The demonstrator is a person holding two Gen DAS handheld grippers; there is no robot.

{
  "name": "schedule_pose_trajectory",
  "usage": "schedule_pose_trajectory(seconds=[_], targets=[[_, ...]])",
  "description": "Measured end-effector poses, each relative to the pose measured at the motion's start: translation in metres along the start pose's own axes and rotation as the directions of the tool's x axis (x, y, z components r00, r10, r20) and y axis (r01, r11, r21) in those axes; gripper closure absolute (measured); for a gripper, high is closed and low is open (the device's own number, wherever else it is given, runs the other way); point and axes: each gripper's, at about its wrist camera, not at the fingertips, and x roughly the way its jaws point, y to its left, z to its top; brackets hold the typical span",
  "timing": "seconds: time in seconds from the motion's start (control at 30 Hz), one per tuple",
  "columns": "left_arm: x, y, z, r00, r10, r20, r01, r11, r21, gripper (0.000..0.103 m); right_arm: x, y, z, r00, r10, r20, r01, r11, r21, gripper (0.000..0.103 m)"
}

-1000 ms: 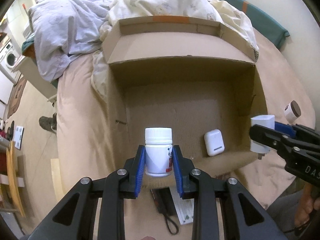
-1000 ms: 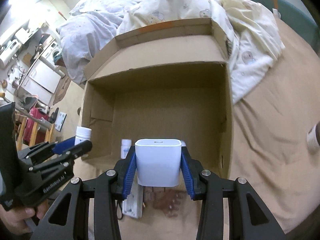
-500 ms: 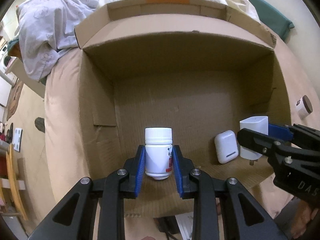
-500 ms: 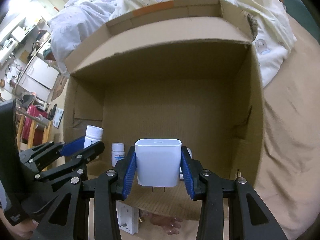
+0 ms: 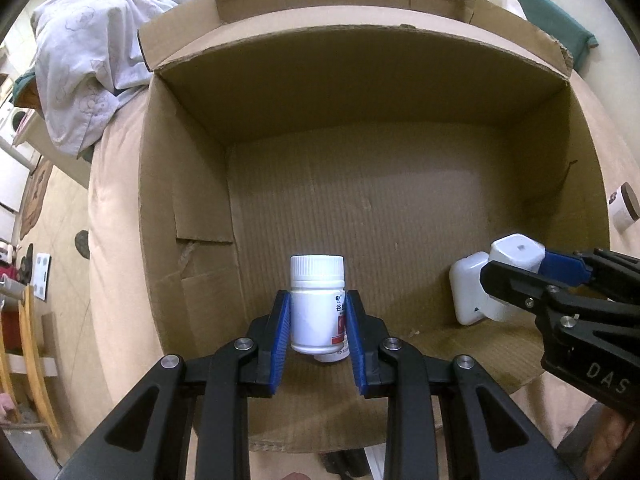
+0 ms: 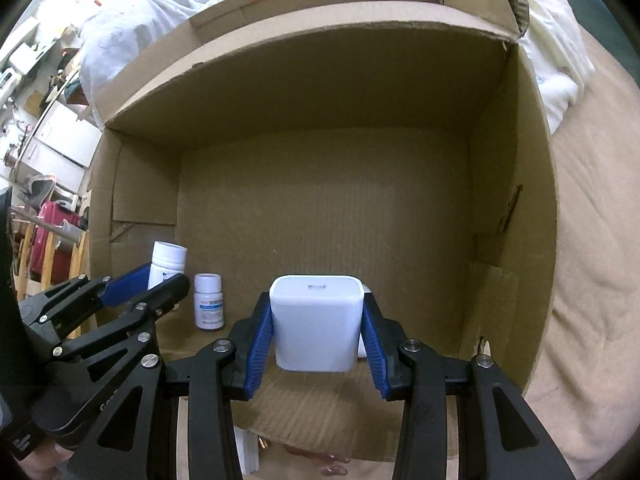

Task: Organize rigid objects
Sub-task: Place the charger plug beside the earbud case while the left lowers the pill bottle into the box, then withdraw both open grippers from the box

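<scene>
We hold bottle [image 5: 317,304] in left claw [image 5: 316,336], charger [image 6: 316,324] in right claw [image 6: 316,340], both clenched upright for setting at the box's [image 5: 192,200] six o'clock.

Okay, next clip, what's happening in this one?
A person is packing small items into an open cardboard box on a bed. The left hand-held gripper grips a white pill bottle low inside the box; the right hand-held gripper grips a white charger block beside it. A smaller pill bottle and a white earbud case already sit on the box floor. A small jar lies outside on the bed.
</scene>
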Motion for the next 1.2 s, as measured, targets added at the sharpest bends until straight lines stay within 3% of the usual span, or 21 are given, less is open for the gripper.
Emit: schedule_pose_trajectory(seconds=[0.37,0.57,0.67,0.73,0.77,0.83,0.9,1.2], targets=[[0.0,-0.004,-0.002,1.0,0.031,0.0,-0.031,0.999,0.013,0.079,-0.006,-0.002,0.0,1.0,0.014,0.017,-0.015,1.0,0.001,0.058],[-0.003,-0.004,-0.003,0.999,0.034,0.001,-0.034,0.999,0.008,0.078,-0.016,-0.002,0.002,0.998,0.032,0.055,-0.031,0.999,-0.011,0.047],[-0.006,-0.007,-0.005,0.999,0.038,0.005,-0.038,0.999,0.021,0.064,-0.021,-0.002,0.003,0.996,0.038,0.076,-0.038,0.999,-0.001,0.034],[-0.006,-0.006,-0.005,1.0,0.025,0.006,-0.025,1.0,0.017,0.039,-0.024,-0.003,0.004,0.996,0.048,0.078,-0.048,0.999,0.003,0.034],[-0.008,-0.006,-0.005,1.0,0.017,0.009,-0.017,1.0,0.01,0.037,-0.025,-0.003,0.005,0.995,0.048,0.082,-0.049,0.999,0.005,0.032],[-0.011,-0.004,-0.004,1.0,0.011,0.017,-0.011,1.0,0.0,0.032,-0.028,-0.004,0.005,0.994,0.046,0.097,-0.047,0.999,0.011,0.019],[-0.014,-0.002,-0.003,1.0,0.009,0.03,-0.009,1.0,-0.011,0.022,-0.028,-0.004,0.006,0.992,0.052,0.112,-0.054,0.998,0.019,0.0],[-0.021,0.0,-0.002,0.999,0.01,0.051,-0.009,1.0,-0.023,0.019,-0.036,-0.008,0.008,0.986,0.031,0.163,-0.036,0.999,0.028,0.0]])
